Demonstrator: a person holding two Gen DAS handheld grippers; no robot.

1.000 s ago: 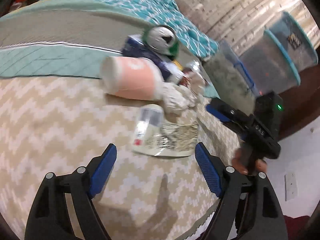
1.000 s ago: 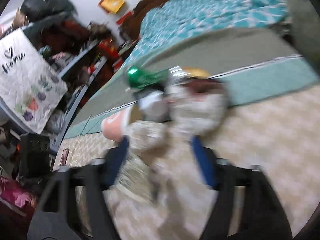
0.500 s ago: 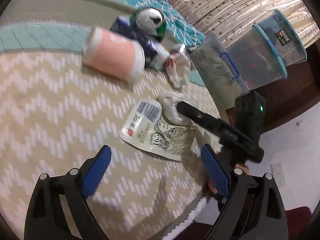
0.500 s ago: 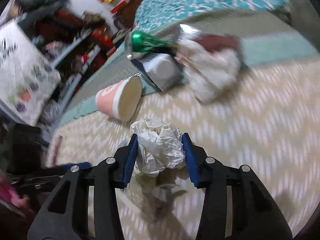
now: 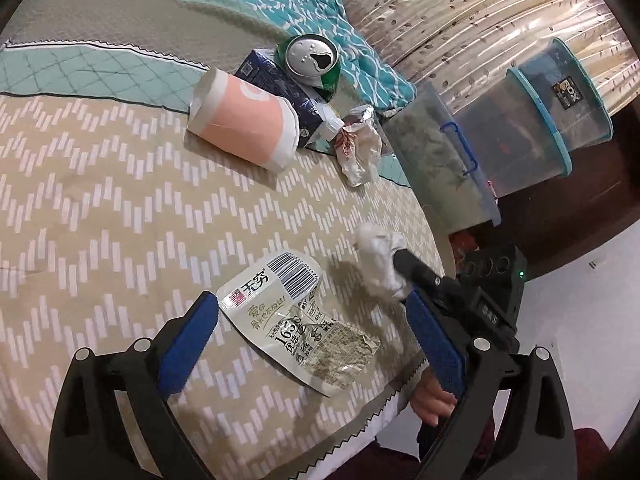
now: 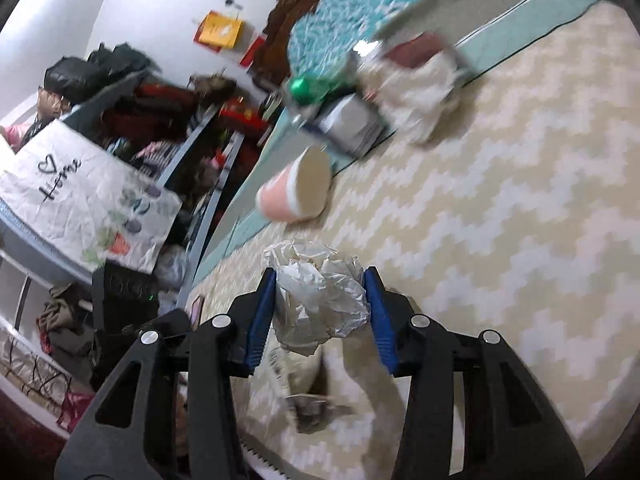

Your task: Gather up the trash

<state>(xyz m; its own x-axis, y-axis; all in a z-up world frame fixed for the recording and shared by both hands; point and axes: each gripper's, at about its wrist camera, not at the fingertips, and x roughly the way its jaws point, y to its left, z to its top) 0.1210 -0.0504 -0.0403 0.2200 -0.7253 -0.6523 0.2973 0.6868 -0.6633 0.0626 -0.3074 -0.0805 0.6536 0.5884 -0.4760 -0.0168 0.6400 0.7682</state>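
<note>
My right gripper (image 6: 320, 308) is shut on a crumpled white paper ball (image 6: 320, 300) and holds it above the bed; the ball also shows in the left wrist view (image 5: 380, 264). My left gripper (image 5: 312, 344) is open, its fingers either side of a flat empty snack pouch (image 5: 296, 320) on the chevron bedspread (image 5: 100, 220). Farther back lie a pink paper cup (image 5: 244, 128) on its side, a dark blue carton (image 5: 280, 88), a green drink can (image 5: 312, 60) and a crumpled wrapper (image 5: 360, 148).
Clear plastic storage boxes (image 5: 520, 120) stand beyond the bed's right edge. A teal patterned quilt (image 5: 300, 4) lies at the back. In the right wrist view, cluttered shelves and a white "Home" bag (image 6: 80, 200) stand to the left of the bed.
My right gripper closed on the paper ball and lifted it off the bedspread. My left gripper moved closer to the snack pouch and stayed open.
</note>
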